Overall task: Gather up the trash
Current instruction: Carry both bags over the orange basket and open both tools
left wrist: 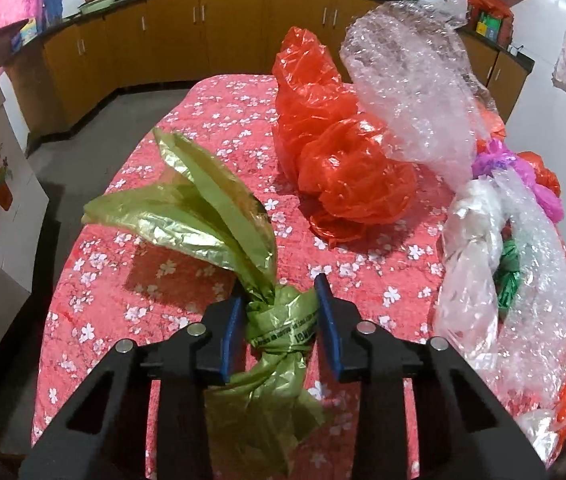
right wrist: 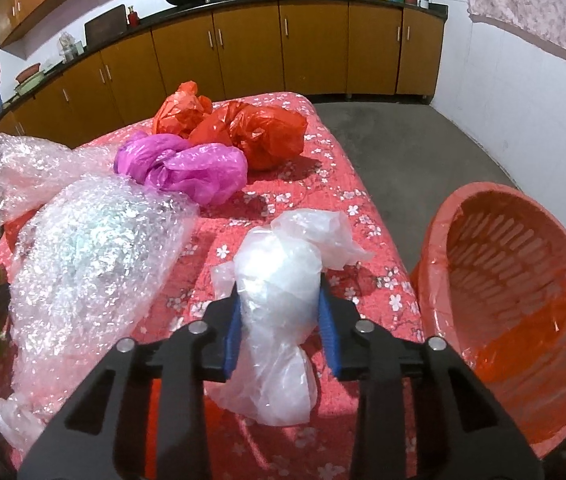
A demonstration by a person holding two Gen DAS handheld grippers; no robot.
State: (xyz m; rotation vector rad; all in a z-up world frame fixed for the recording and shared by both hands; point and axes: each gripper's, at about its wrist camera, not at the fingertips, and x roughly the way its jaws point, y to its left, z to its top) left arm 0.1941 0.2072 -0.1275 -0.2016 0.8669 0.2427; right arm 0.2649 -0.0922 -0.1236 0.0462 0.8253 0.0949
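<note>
Trash bags are lying all over the table [left wrist: 131, 280], which is wearing a red cloth with white flowers. The left hand-held gripper [left wrist: 281, 320] is squeezing a knotted green bag [left wrist: 283, 324] between its blue pads, and the bag's loose ends are sticking up and away from it. Past the green bag, a big red bag [left wrist: 335, 160] is sitting near the middle of the table. Bubble wrap [left wrist: 415, 92] is rising just beside the red bag, on its right.

The right hand-held gripper [right wrist: 281, 316] is squeezing a clear white bag [right wrist: 279, 300] between its blue pads, just over the table's near right corner. A pink bag [right wrist: 187, 168] is resting farther back, and two red bags [right wrist: 243, 128] are sitting behind it. More bubble wrap is lying to the left of the white bag. An orange basket [right wrist: 523, 280] with a plastic liner is standing on the floor [right wrist: 403, 148], just beside the table's right edge.
</note>
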